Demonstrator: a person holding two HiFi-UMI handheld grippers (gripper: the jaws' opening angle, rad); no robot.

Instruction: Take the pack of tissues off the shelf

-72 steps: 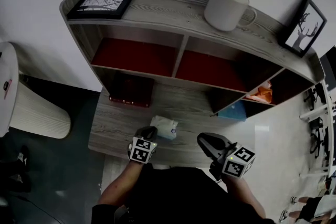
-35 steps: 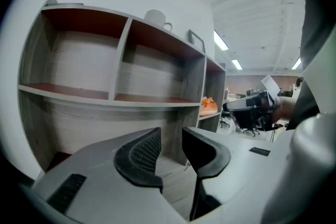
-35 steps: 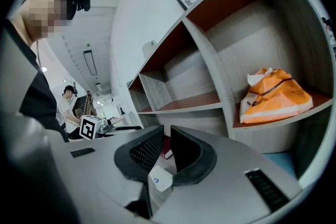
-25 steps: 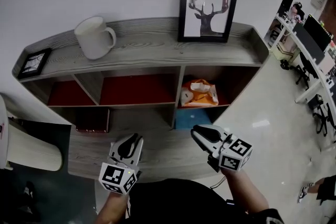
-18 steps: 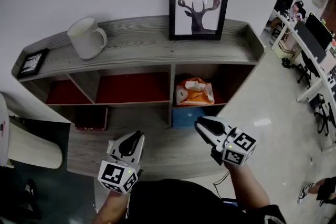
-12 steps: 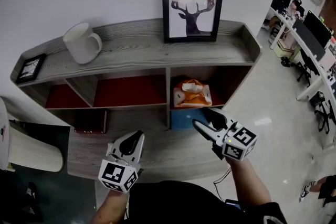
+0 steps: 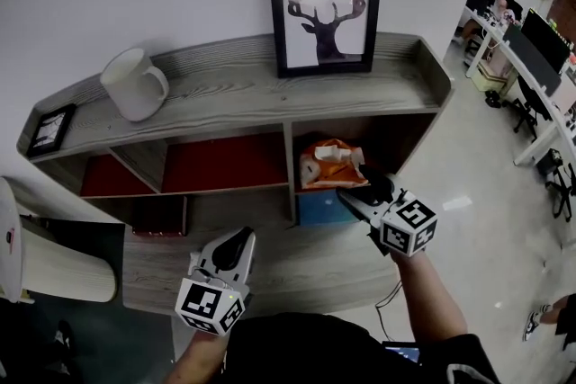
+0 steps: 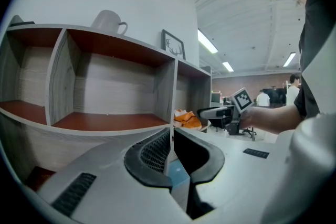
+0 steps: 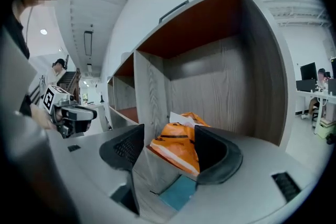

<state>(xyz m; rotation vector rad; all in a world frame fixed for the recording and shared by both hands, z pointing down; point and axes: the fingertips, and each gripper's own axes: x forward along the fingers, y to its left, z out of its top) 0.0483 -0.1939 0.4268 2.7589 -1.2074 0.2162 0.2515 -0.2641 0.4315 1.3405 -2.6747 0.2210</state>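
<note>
The orange pack of tissues (image 7: 329, 164) lies in the right upper compartment of the grey wooden shelf (image 7: 243, 85). My right gripper (image 7: 360, 190) is level with that compartment's front edge, just short of the pack. Its jaws have just been opening and now stand wide open. In the right gripper view the pack (image 9: 177, 148) shows ahead between the two jaws of the right gripper (image 9: 168, 136), untouched by either pad. My left gripper (image 7: 241, 238) hangs over the low front ledge; its jaws have just been closing and are shut on nothing. The left gripper view shows the left gripper (image 8: 172, 134) and, beyond it, the pack (image 8: 187, 119).
A blue box (image 7: 317, 208) sits in the compartment under the pack. On top stand a white mug (image 7: 133, 84), a framed deer picture (image 7: 324, 9) and a small dark frame (image 7: 47, 130). A dark red box (image 7: 158, 216) is lower left; a white round stand (image 7: 45, 270) is far left.
My right gripper has moved forward and up to the orange pack's compartment, and its jaws have gone from shut to wide open. The left gripper has stayed low by the ledge.
</note>
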